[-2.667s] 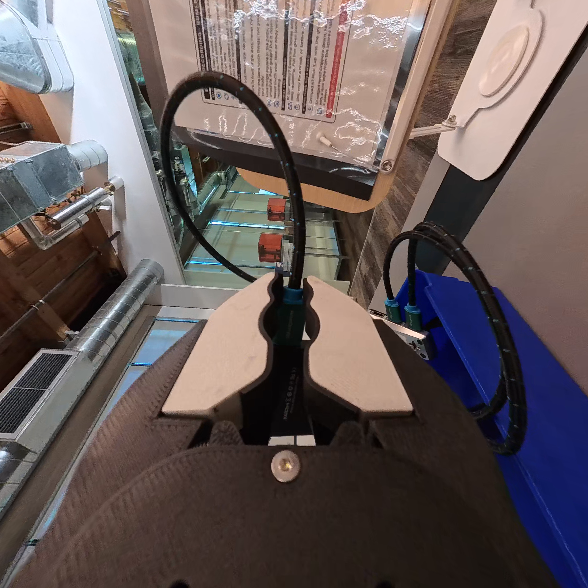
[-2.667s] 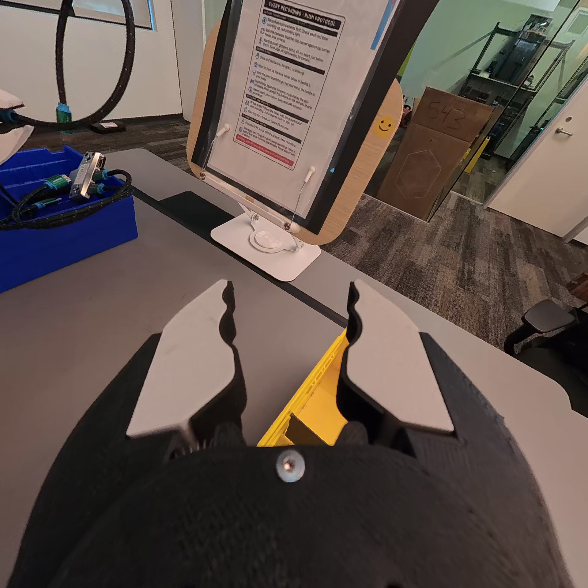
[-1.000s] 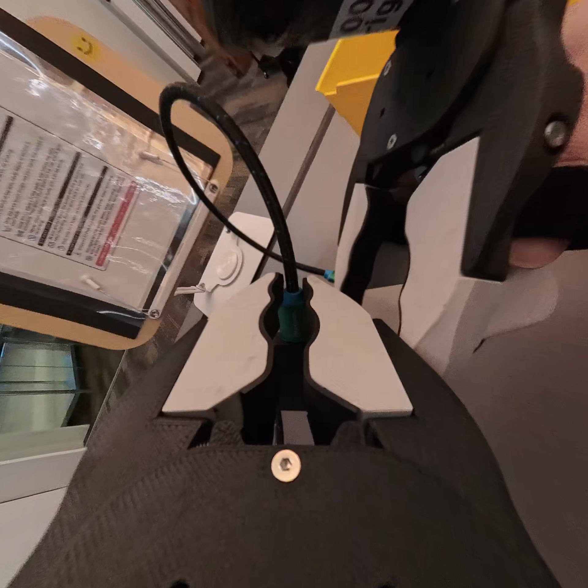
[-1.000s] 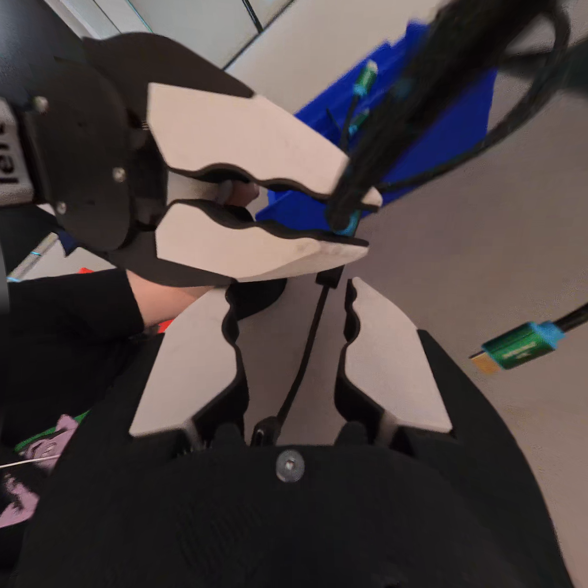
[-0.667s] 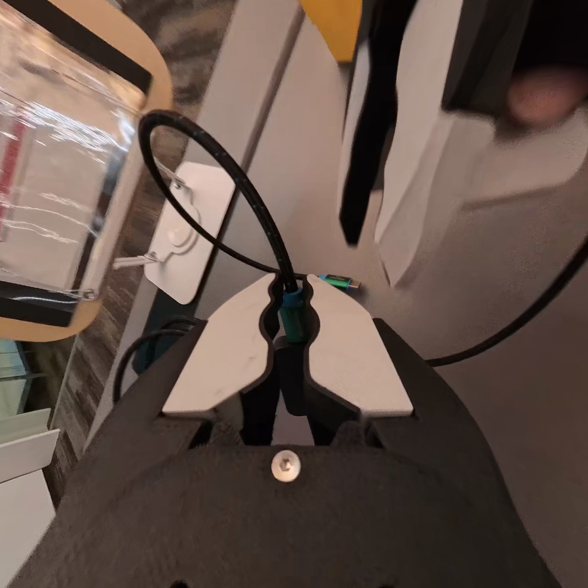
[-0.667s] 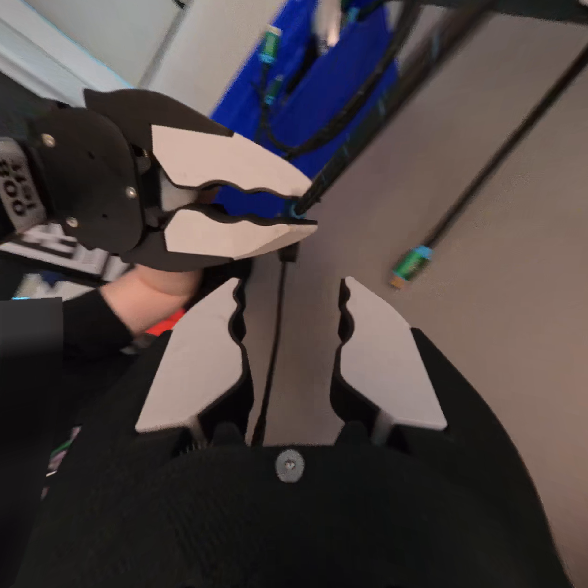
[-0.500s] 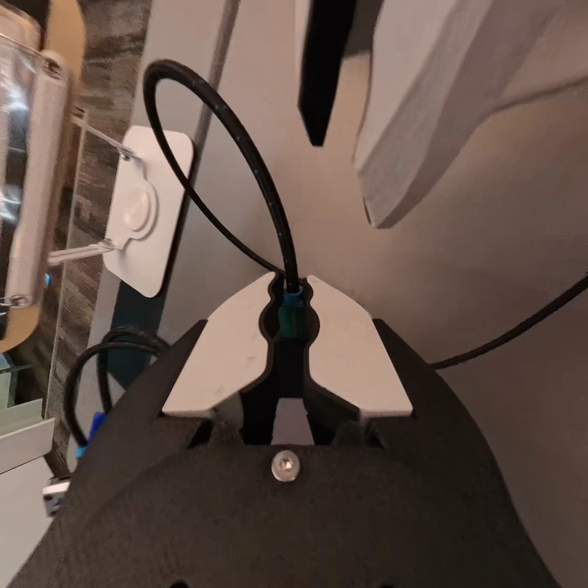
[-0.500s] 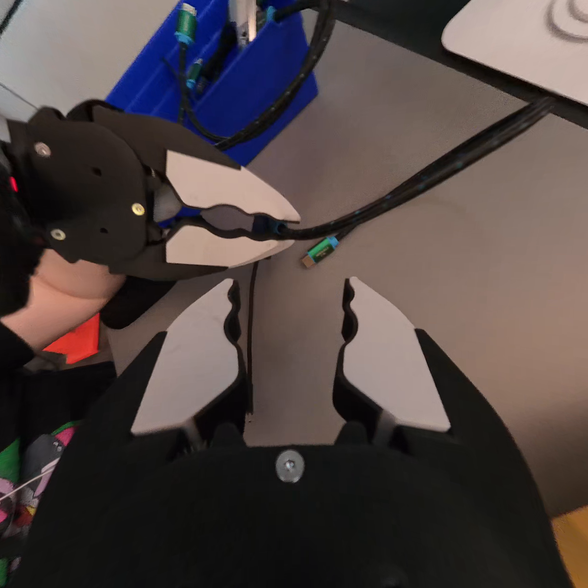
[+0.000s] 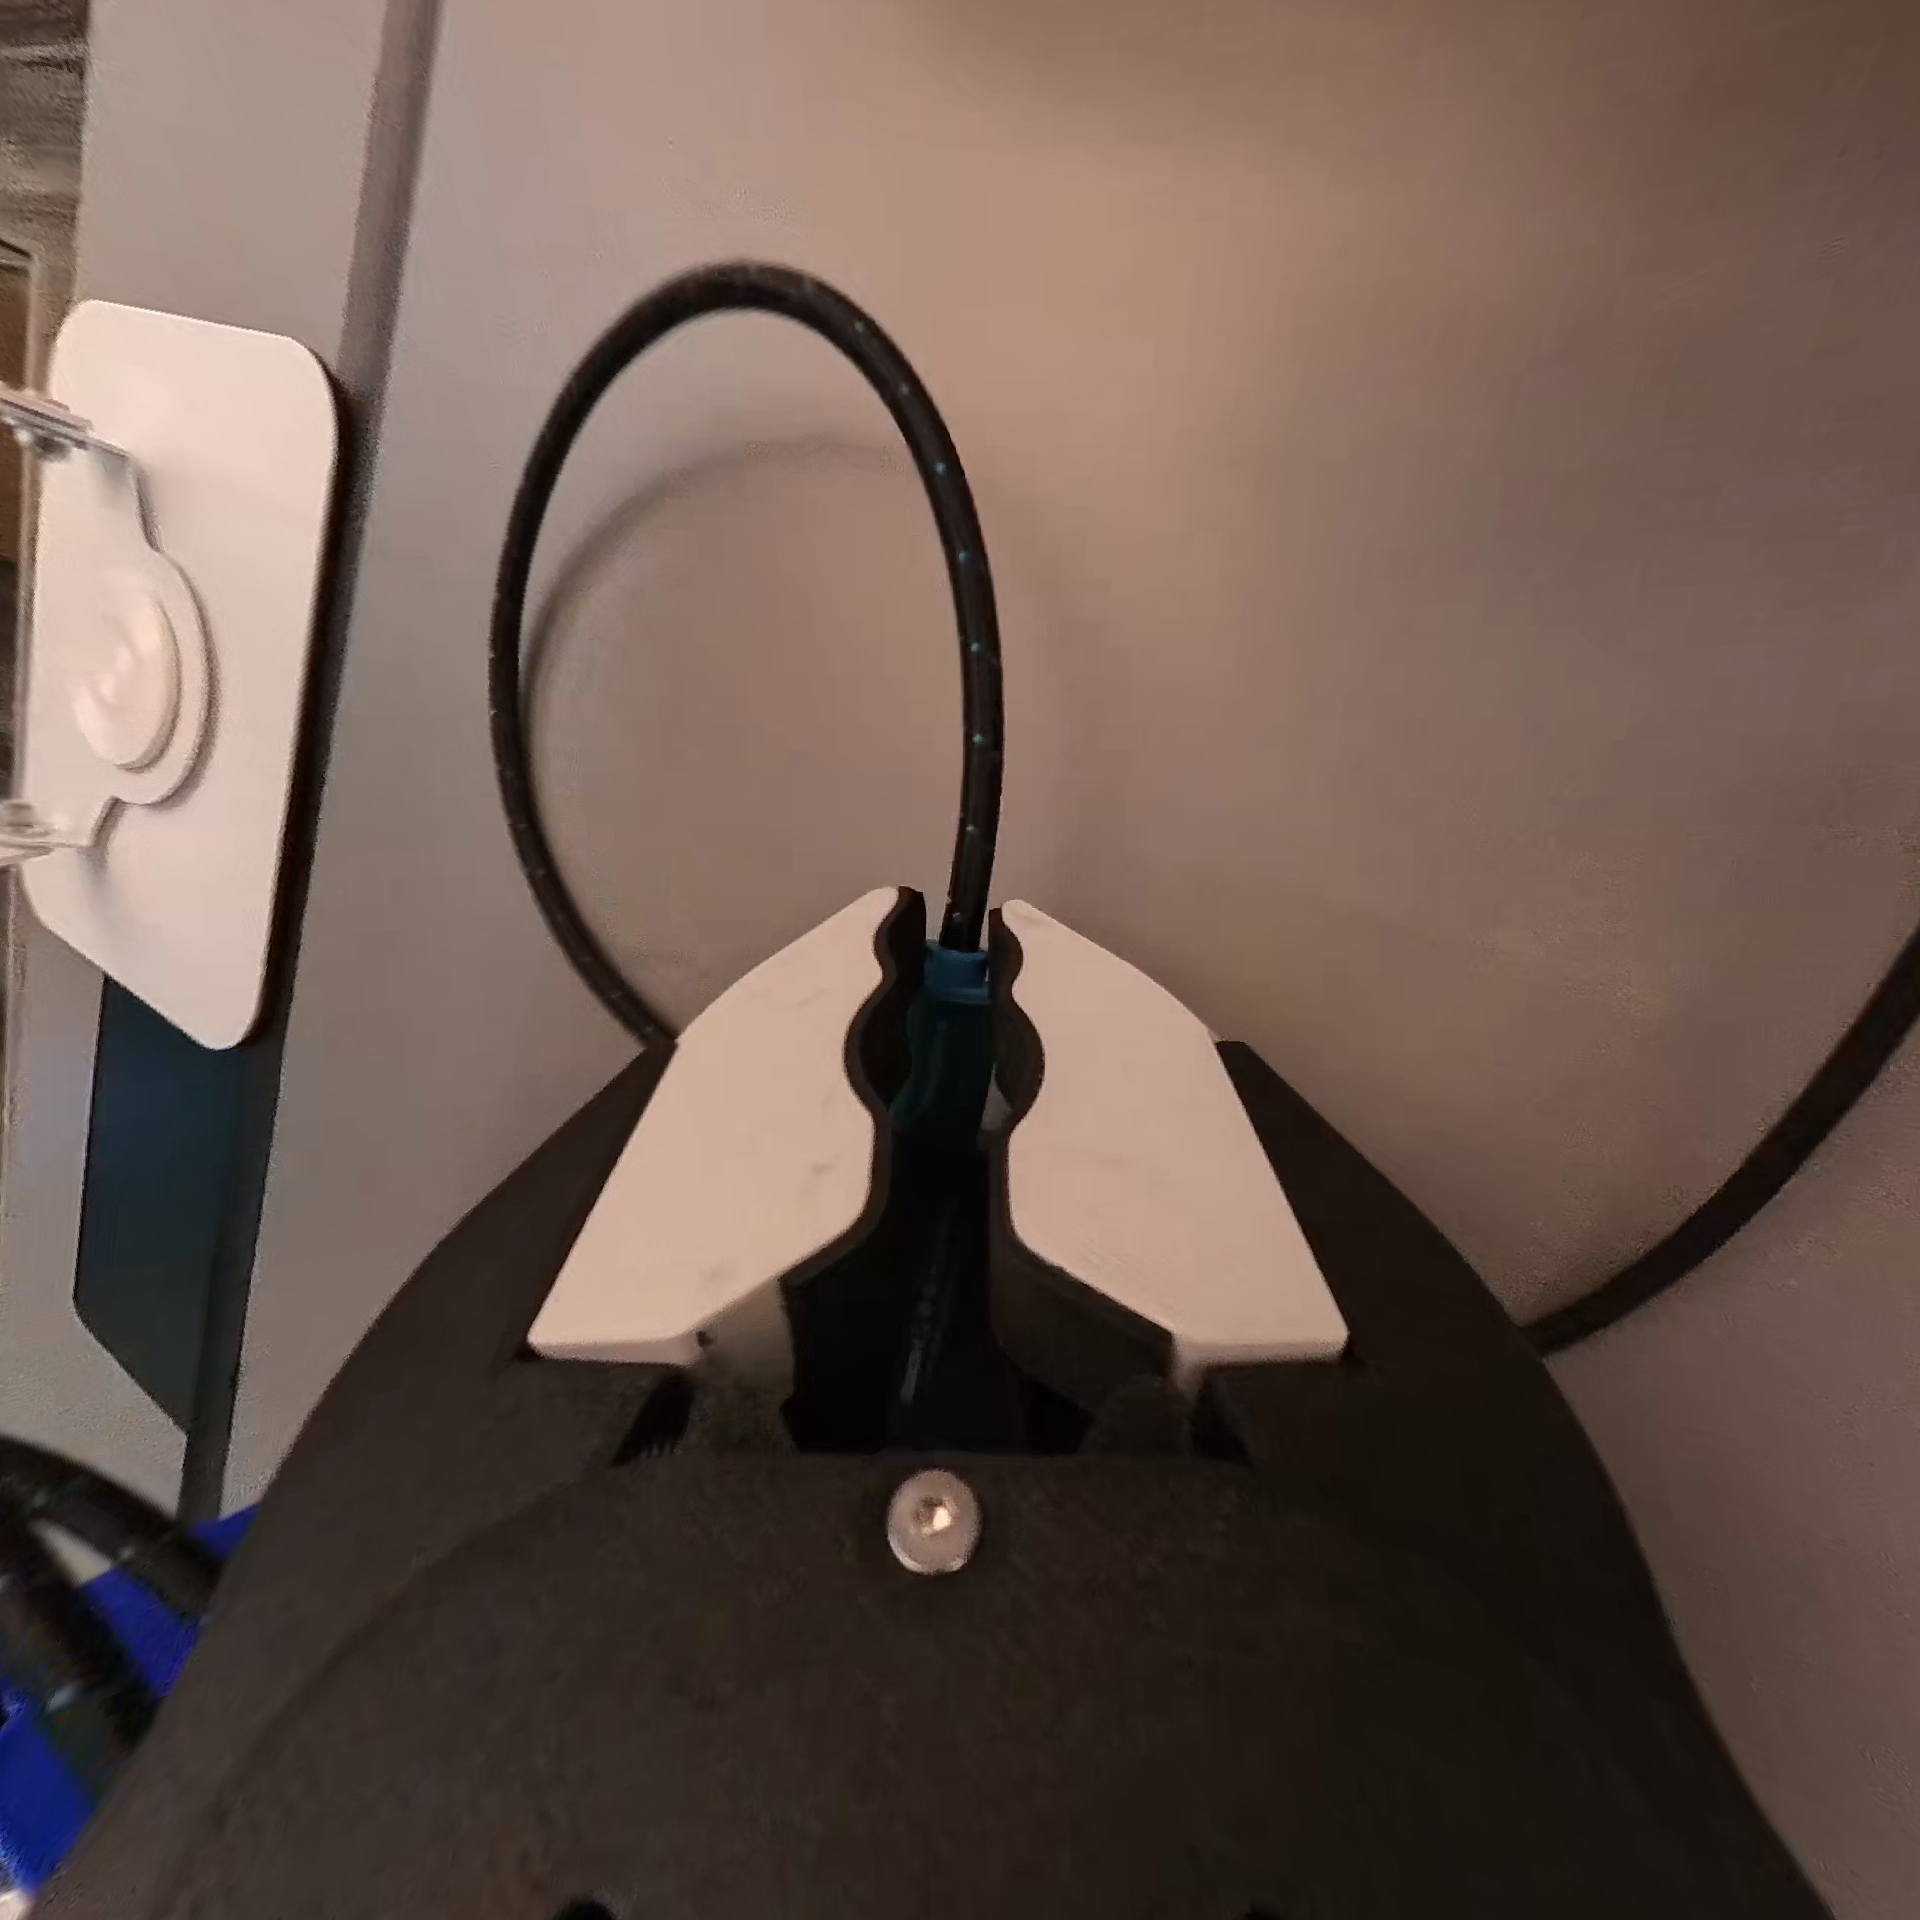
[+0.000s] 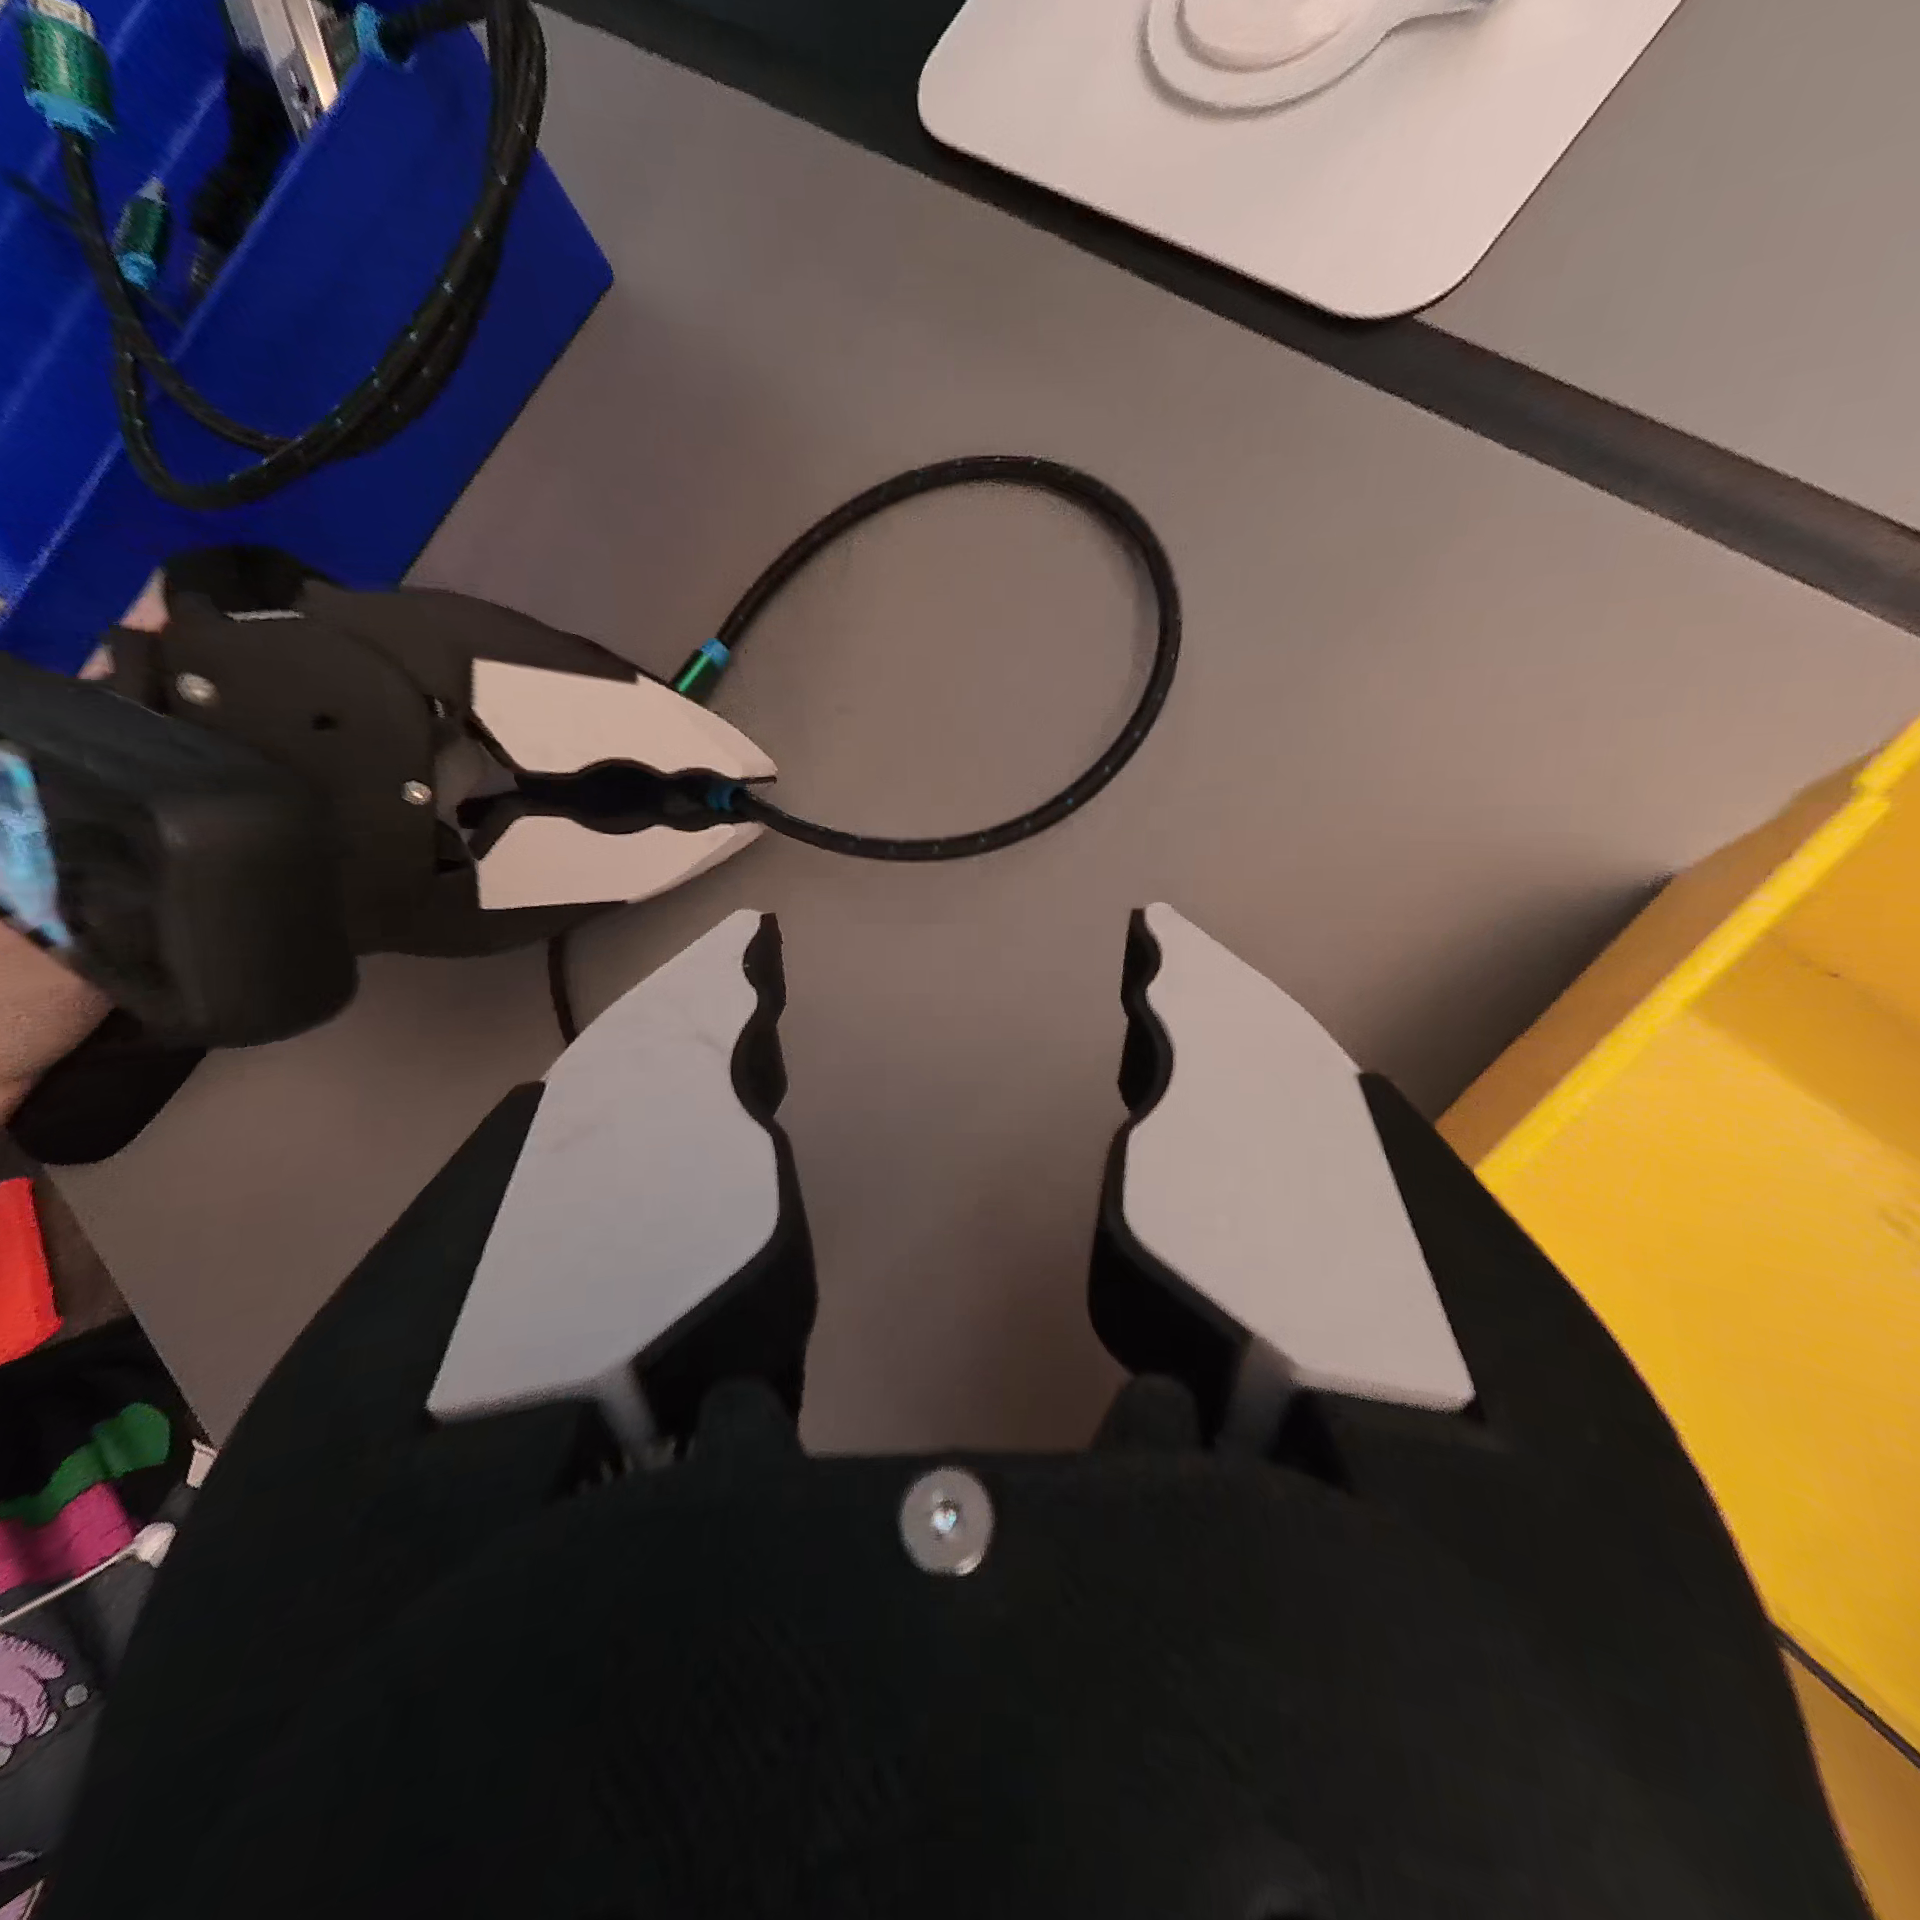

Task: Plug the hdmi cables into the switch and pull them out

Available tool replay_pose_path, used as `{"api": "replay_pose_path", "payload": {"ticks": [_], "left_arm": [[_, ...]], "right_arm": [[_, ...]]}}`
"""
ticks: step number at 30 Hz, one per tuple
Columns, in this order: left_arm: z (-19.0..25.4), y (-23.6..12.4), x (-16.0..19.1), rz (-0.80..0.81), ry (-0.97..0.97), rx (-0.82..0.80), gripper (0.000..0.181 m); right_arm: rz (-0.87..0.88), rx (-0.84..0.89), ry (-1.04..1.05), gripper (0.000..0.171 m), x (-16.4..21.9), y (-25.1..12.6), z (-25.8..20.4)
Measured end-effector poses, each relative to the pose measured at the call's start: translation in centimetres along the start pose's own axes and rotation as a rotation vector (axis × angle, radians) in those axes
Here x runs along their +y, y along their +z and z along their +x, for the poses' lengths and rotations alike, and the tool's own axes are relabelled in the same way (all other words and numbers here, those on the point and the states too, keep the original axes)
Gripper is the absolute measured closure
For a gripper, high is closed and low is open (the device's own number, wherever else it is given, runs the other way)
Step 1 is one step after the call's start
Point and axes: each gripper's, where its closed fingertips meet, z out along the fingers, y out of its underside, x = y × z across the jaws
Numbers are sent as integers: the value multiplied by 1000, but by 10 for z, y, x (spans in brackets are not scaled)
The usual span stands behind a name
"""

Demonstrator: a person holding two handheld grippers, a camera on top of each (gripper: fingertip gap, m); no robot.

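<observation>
On the grey table (image 10: 1351,644), my left gripper (image 9: 956,914) is clenched on the blue-collared plug of a short braided HDMI cable (image 9: 966,665), which curls away in a loop. In the right wrist view the cable's other green plug (image 10: 698,670) lies on the table just beside the left gripper's upper finger. My right gripper (image 10: 951,920) hangs above the table with its jaws spread, holding nothing. A blue bin (image 10: 343,312) of further cables stands at upper left; a yellow bin (image 10: 1714,1195) at right.
</observation>
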Motion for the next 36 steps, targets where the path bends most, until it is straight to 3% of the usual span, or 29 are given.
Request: {"api": "replay_pose_path", "payload": {"ticks": [5,9,13,18,21,28,31,34,36], "left_arm": [[-2,7,-2,16,-26,-32,170],[-27,-22,-20,126,-67,-132,156],[-60,-85,-51,386,-145,-268,165],[-67,-147,-71,621,-245,-202,139],[-82,-196,-79,800,-299,-263,133],[-108,-349,-50,1302,-426,-477,115],[-98,-369,-45,1291,-354,-426,92],[-84,-385,-43,1300,-303,-378,95],[-68,-398,-44,1341,-186,-361,121]], "right_arm": [[81,-4,-45,105,-13,-24,-3],[169,-60,-123,105,-25,-42,-18],[232,-53,-153,105,-34,-53,-21],[277,-61,-139,105,-39,-61,-19],[306,-54,-138,105,-42,-67,-18],[350,-54,-123,105,-45,-77,-13],[333,-53,-112,105,-43,-73,-12],[307,-52,-115,105,-40,-67,-13],[292,-54,-120,105,-38,-64,-15]]}}
